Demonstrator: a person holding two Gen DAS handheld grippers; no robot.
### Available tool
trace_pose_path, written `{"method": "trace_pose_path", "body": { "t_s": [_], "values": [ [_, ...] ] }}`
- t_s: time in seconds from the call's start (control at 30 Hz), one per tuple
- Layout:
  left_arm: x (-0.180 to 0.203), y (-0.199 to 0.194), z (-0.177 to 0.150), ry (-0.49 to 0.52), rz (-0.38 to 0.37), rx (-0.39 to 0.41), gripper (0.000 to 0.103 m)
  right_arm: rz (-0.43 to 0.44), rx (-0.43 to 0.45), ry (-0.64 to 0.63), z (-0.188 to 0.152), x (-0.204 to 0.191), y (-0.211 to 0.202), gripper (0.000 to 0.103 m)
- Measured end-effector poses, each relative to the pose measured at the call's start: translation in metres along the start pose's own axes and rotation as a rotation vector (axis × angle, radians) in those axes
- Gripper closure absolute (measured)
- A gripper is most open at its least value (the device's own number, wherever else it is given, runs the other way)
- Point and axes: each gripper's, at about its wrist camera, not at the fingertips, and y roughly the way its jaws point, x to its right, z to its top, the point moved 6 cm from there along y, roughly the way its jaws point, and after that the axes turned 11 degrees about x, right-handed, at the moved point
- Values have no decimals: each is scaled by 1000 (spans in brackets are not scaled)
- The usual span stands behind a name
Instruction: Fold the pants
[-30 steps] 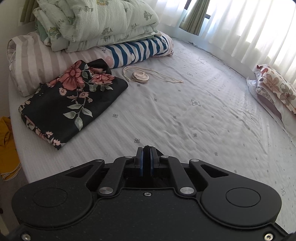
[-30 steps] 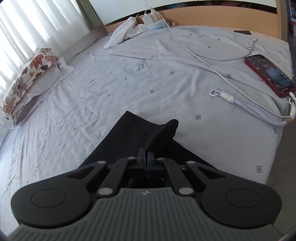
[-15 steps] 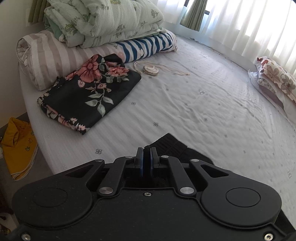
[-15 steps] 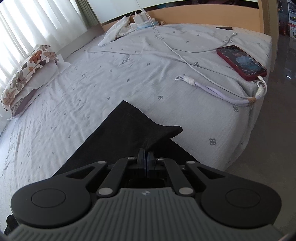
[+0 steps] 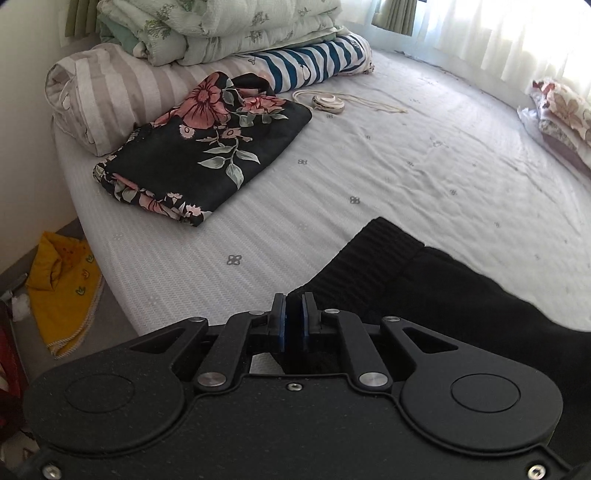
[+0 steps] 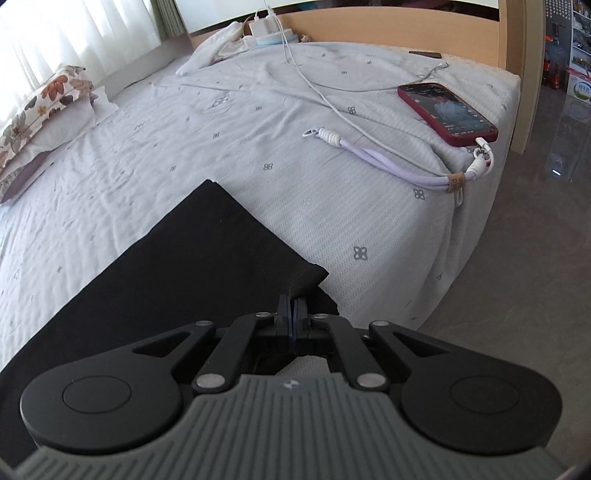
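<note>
**Two grippers pinch black pants at the near edge of a bed**

The left gripper [image 5: 293, 314] has its jaws nearly together, with black fabric wedged in the narrow gap between the blue pads. It grips the ribbed waistband end of the black pants [image 5: 424, 280], which spread away just ahead and to the right of it across the pale bed sheet [image 5: 406, 158]. Further ahead and to its left lies a folded black garment with pink flowers [image 5: 199, 147], well apart from the pants. Beyond that sits a stack of folded bedding [image 5: 221, 33].

The right gripper [image 6: 293, 314] has its jaws pressed almost shut on a corner of the same pants [image 6: 184, 266]. That corner rises in a small peak just ahead of the fingertips. The rest of the dark cloth lies flat and smooth on the sheet, ahead and to the left of the gripper. Far ahead on the right, a red phone [image 6: 447, 112] rests near the bed's corner with a white charging cable [image 6: 406, 166] beside it.

Judging by the long, flat, unbroken stretch of fabric, the pants look laid out lengthwise, possibly already halved leg on leg, though that cannot be confirmed. The crosswise folds into a compact bundle appear still to be done.
</note>
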Motion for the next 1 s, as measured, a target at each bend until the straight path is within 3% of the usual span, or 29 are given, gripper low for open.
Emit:
{"method": "trace_pose_path", "body": {
  "t_s": [0.2, 0.27, 0.3, 0.37, 0.4, 0.43, 0.5, 0.8, 1.0],
  "values": [
    [12, 4, -6, 84, 42, 21, 84, 17, -16, -45, -5, -1, 2, 99],
    [15, 1, -6, 97, 55, 32, 80, 39, -14, -66, -4, -4, -3, 87],
    [18, -1, -5, 100, 53, 43, 77, 54, -10, -86, -3, -8, -8, 85],
    [26, -9, -4, 108, 27, 63, 60, 85, 8, -141, 0, -20, -19, 84],
    [30, -13, -3, 113, 13, 73, 58, 94, 18, -177, 0, -27, -24, 80],
    [35, -17, -2, 120, 1, 83, 57, 100, 27, -214, 1, -35, -30, 69],
    [44, -26, 0, 130, -15, 103, 55, 129, 31, -267, 1, -51, -39, 65],
    [95, -80, 4, 172, -220, 167, 47, 340, 27, -357, -11, -122, -81, 55],
    [143, -122, -11, 266, -344, 205, 32, 501, 41, -416, -22, -170, -123, 44]
  ]
}}
